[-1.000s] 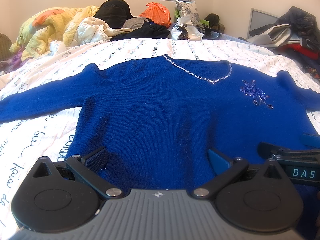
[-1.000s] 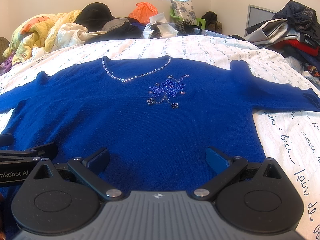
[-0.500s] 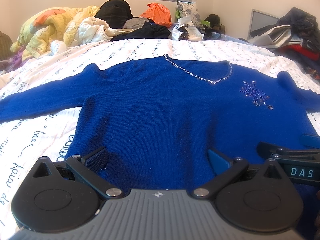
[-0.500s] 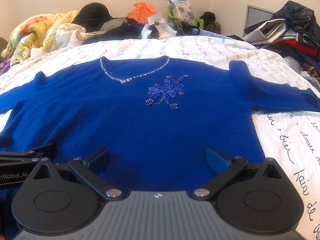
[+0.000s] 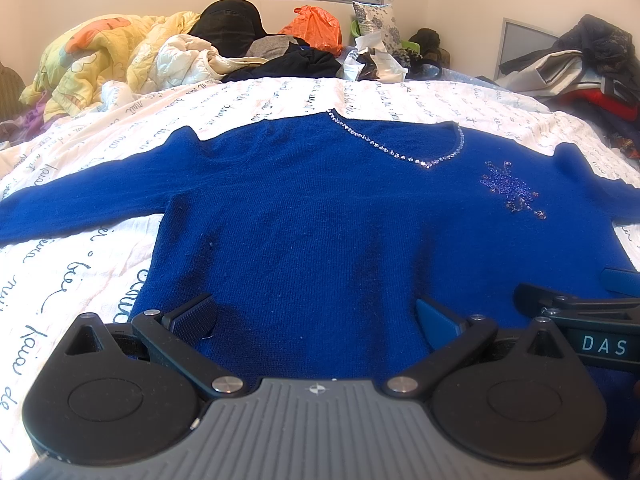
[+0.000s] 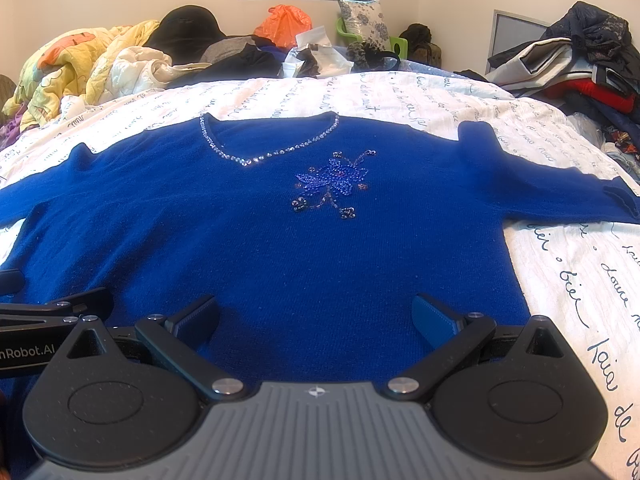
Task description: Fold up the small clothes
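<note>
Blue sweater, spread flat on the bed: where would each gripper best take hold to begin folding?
The sweater lies front up, hem nearest. I would pinch the hem corners from the near side: left gripper at its left corner, right gripper at its right. Both are open just above the hem.

From my right wrist camera, the blue sweater (image 6: pixel 256 248) sits a touch lower in frame than a second ago, its sequin flower (image 6: pixel 332 184) dropping slightly as the right gripper (image 6: pixel 316 316) tips up a hair. On the left wrist camera, the left gripper (image 5: pixel 316 316) shows barely any drift over the sweater's hem.
</note>
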{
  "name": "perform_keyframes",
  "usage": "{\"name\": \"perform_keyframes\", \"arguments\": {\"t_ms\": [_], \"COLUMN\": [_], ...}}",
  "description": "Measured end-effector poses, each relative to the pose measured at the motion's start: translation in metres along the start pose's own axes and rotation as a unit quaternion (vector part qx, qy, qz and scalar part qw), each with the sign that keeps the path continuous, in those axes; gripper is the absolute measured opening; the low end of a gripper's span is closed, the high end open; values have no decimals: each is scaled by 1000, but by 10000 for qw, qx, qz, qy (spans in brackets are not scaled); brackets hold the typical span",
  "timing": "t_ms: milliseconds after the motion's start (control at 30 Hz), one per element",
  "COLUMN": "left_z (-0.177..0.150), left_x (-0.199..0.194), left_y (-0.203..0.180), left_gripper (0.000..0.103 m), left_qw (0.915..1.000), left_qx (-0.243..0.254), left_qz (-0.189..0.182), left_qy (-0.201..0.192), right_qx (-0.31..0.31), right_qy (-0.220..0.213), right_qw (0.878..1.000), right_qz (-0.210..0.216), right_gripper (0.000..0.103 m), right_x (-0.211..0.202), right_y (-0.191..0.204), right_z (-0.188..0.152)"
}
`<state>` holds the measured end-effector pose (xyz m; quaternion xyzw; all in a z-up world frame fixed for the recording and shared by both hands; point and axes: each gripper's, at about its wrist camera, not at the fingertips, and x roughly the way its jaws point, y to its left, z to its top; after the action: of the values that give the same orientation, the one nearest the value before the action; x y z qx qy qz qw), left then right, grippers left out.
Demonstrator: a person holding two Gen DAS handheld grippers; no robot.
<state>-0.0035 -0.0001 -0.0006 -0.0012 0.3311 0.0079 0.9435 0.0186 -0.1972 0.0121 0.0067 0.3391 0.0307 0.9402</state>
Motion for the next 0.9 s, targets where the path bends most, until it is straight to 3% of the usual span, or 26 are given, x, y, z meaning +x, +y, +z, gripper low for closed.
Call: {"name": "perform_keyframes", "arguments": {"t_ms": [733,833,900], "left_z": [0,0,0], "left_x": [0,0,0], "left_y": [0,1,2], "left_gripper": [103,103,103], "left_qw": [10000,10000,10000], "left_qx": [-2,14,12], "left_qz": [-2,6,8], "left_qy": [2,3,3], "right_qx": [7,185,549], "right_qy": [30,321,-198], "right_qw": [10000,9977,9939], "right_qz": [4,571,932], "right_gripper": [103,103,103], "right_x": [-1,-4,-22], "right_y": [0,-19,-48], "right_z": [0,16,25]}}
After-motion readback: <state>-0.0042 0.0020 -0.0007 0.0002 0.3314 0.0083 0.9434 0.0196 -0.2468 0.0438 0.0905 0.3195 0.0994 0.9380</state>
